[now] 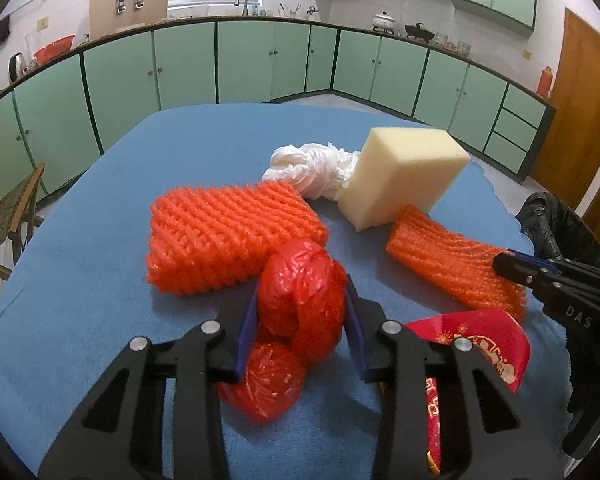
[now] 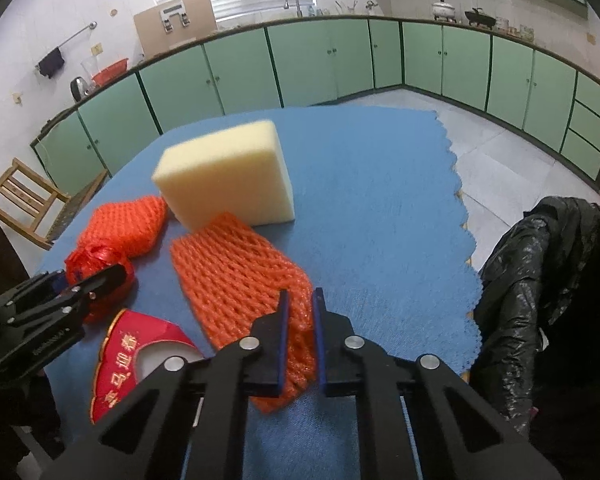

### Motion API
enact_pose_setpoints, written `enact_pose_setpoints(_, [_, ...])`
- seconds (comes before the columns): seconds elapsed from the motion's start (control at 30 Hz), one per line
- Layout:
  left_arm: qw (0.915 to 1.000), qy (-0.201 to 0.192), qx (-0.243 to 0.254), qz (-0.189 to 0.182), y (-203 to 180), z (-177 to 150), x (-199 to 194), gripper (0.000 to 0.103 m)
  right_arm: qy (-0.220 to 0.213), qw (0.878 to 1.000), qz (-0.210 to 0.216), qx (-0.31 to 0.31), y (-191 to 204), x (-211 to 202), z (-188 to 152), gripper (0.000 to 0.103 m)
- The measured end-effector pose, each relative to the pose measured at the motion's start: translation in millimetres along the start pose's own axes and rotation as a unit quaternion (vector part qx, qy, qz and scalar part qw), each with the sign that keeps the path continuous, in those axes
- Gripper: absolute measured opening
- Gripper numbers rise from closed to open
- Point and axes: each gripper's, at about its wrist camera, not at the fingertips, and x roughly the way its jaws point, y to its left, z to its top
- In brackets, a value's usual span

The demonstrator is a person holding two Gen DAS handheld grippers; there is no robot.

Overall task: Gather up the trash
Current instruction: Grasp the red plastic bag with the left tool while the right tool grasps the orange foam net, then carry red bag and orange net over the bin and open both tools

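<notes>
On the near half of the blue cloth [image 1: 80, 280] both grippers have trash between their pads. The left gripper [image 1: 300, 320] is clamped on a crumpled red plastic bag [image 1: 300, 300], whose knotted bulk bulges out between and below the blue pads. The right gripper [image 2: 300, 320] pinches the near end of a flat orange foam net [image 2: 236, 276]; its pads stand almost together with the mesh squashed between them.

That net's long axis runs away from the right gripper, up and to the left toward the pale sponge block [image 2: 228, 172], so most of its length lies beyond the pinch and would likely hang down once lifted. The black bin bag [image 2: 548, 300] sits at the table's right edge, close beside the right gripper and well apart from the left one. The right hand is therefore the nearer for a drop; judging from this, the left would have to cross over the red paper piece [image 1: 480, 340] and the net to reach it.

Untouched on the cloth are a larger orange foam net [image 1: 228, 236] to the left, the sponge block, and a wad of white tissue [image 1: 312, 168] at the far side, touching the block.
</notes>
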Motion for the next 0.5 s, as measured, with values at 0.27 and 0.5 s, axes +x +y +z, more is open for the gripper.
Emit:
enact_pose_setpoints(0.27, [0.9996,-0.026,0.007,-0.006,-7,10,-15,0.035,-0.032,0.999,-0.001,0.000,-1,-26,10,0.011])
enact_pose_setpoints(0.5, [0.9988,-0.046,0.015,-0.012,-18,20,-29,0.035,-0.053,0.999,-0.004,-0.002,-2,-51,15,0.010])
